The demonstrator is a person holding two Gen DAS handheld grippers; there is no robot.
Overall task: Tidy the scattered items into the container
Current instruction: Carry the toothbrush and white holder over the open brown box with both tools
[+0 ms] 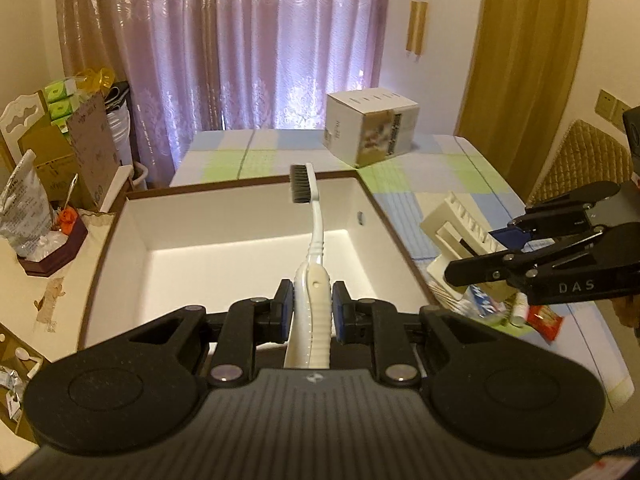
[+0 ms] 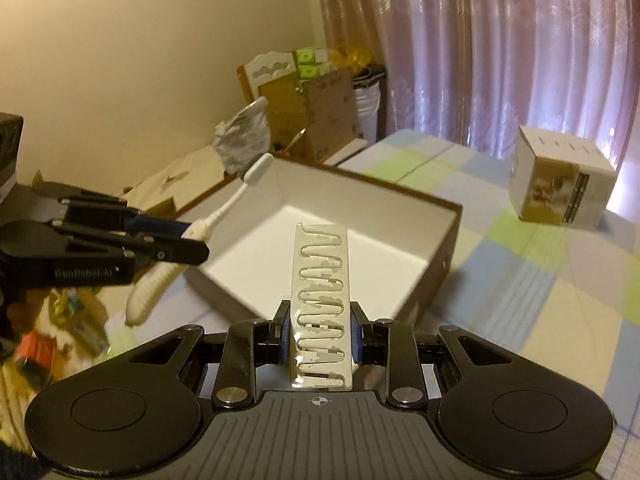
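Container (image 1: pixel 248 236) empty; left gripper (image 1: pixel 311 312) pinches toothbrush (image 1: pixel 316 240); right gripper (image 2: pixel 319 330) pinches slotted cream rack (image 2: pixel 321 300).

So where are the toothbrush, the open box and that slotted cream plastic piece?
White toothbrush (image 1: pixel 311 300), left wrist view, ribbed handle.
Brown-edged white open box (image 1: pixel 240 248), left wrist view, bare floor.
Slotted cream plastic piece (image 2: pixel 320 300), right wrist view, middle slots.

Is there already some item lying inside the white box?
No, in the left wrist view the box shows only its bare white floor, and the toothbrush is held above it by the left gripper.
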